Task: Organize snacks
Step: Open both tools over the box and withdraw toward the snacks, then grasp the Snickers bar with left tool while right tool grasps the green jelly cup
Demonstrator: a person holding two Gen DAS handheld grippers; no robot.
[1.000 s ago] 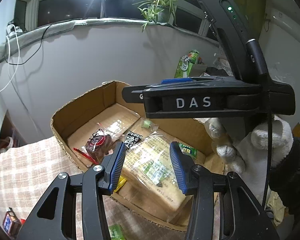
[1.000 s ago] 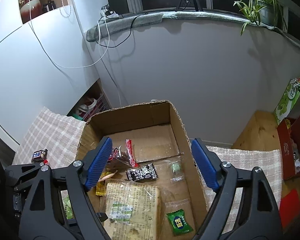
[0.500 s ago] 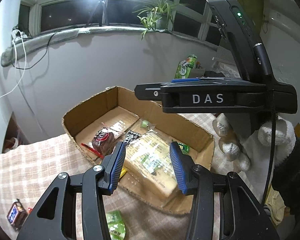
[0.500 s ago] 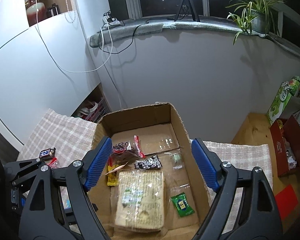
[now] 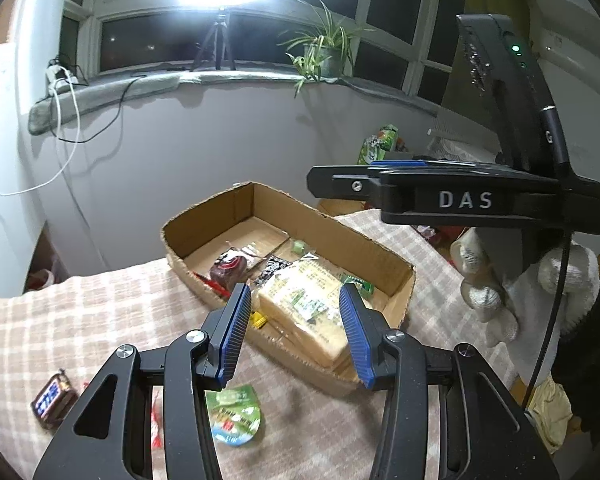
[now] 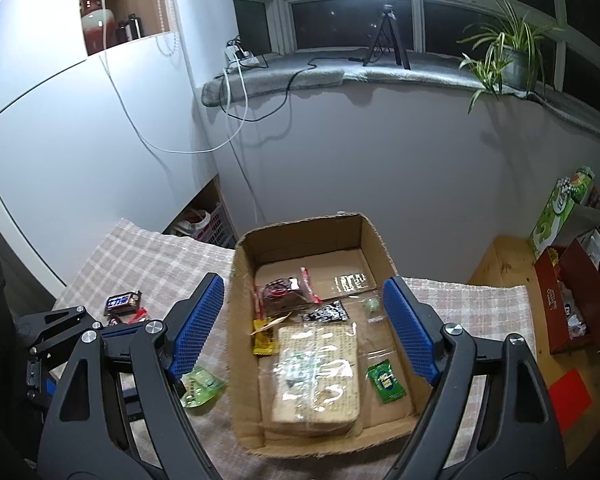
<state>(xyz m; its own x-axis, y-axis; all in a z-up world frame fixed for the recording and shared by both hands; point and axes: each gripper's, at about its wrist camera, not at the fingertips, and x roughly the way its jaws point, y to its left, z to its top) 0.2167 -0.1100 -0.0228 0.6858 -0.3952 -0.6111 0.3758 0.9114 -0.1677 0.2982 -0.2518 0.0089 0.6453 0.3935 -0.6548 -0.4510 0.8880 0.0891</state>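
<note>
Both sets of jaws stand apart with nothing between the pads. The left gripper [image 5: 296,332] is parted moderately and empty; the right gripper [image 6: 306,330] is spread wide and likewise empty. Both hang above the near end of the cardboard box [image 6: 244,364], which sits on the checked cloth covering the desk [image 5: 92,312].

Inside the box lie a wrapped loaf of sliced bread [image 6: 316,376], a small green packet [image 6: 386,380] just beside it, a yellow packet [image 6: 264,342], a black-and-white packet [image 6: 326,314], a dark red cake in clear wrap [image 6: 282,296] and a small pale green sweet [image 6: 371,305]. The far half of the box floor is bare.

Outside the box, three items are visible on the cloth: a green pouch [image 5: 234,416] near the box's near wall, a chocolate bar [image 5: 54,398] farther off toward the desk edge, and a red-wrapped item [image 6: 130,317] just beside the bar, partly hidden by the left gripper.

Assessment: the task appears more than half complete. Six items are stowed; at least three are left to collect. The green pouch lies closest to either gripper and looks the likely next pick.
</note>
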